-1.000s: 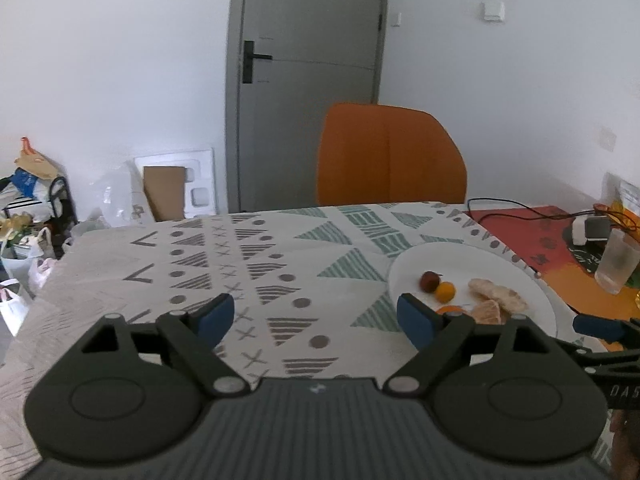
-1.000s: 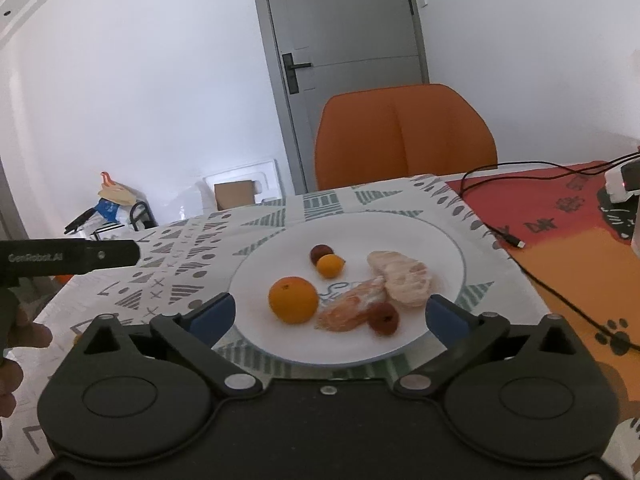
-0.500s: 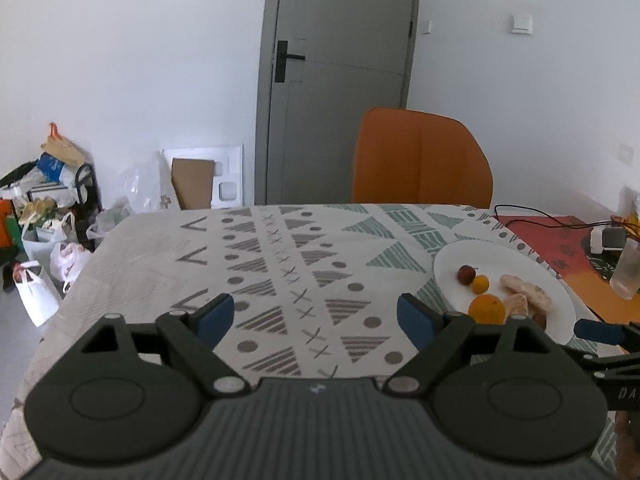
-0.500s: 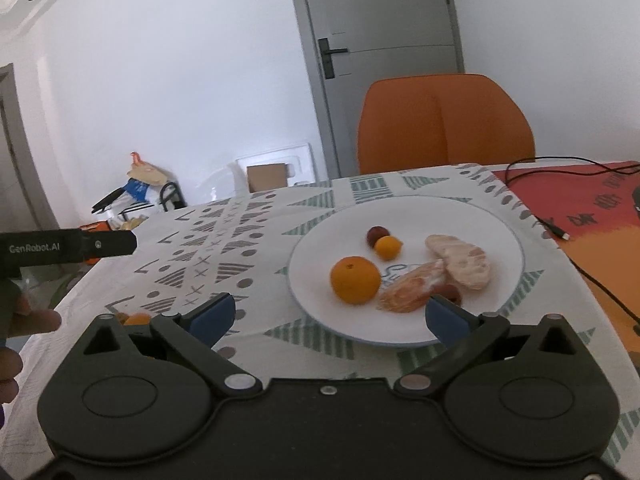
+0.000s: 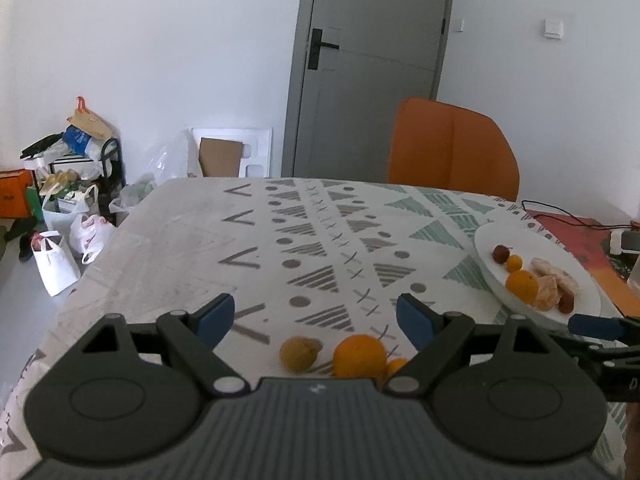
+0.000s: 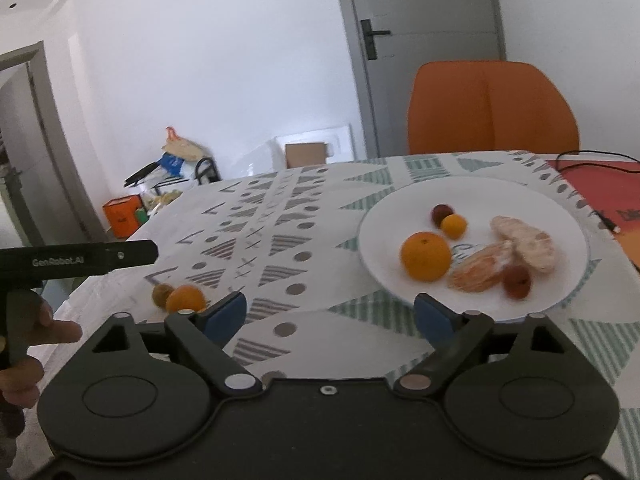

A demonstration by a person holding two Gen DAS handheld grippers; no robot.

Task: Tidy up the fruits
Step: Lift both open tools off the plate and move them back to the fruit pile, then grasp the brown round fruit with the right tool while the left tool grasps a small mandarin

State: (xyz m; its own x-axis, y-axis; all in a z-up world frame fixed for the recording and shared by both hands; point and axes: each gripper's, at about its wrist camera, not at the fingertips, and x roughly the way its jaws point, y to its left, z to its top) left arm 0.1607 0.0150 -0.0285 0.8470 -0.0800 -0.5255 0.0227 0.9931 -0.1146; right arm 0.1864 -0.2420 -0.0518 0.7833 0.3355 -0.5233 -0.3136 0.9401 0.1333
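A white plate (image 6: 560, 208) (image 5: 532, 240) on the patterned tablecloth carries an orange (image 6: 426, 256), a small yellow fruit (image 6: 453, 226), two dark red fruits and peeled citrus pieces (image 6: 520, 242). Loose on the cloth lie a brownish fruit (image 5: 298, 353) (image 6: 161, 295), an orange (image 5: 359, 356) (image 6: 185, 298) and a small orange fruit (image 5: 396, 366). My left gripper (image 5: 316, 320) is open just above these loose fruits, nothing between its pads. My right gripper (image 6: 330, 315) is open, its jaws closing over bare cloth in front of the plate's near-left rim.
An orange chair (image 5: 452, 152) stands at the table's far side before a grey door (image 5: 372, 68). Cables and a red mat (image 6: 600, 184) lie right of the plate. Bags and clutter (image 5: 60, 200) sit on the floor at left. A hand (image 6: 24, 344) holds the left gripper.
Both views swung left. The loose fruits came into sight under my left gripper, and the plate slid rightward. My right gripper's fingers stand closer together than before.
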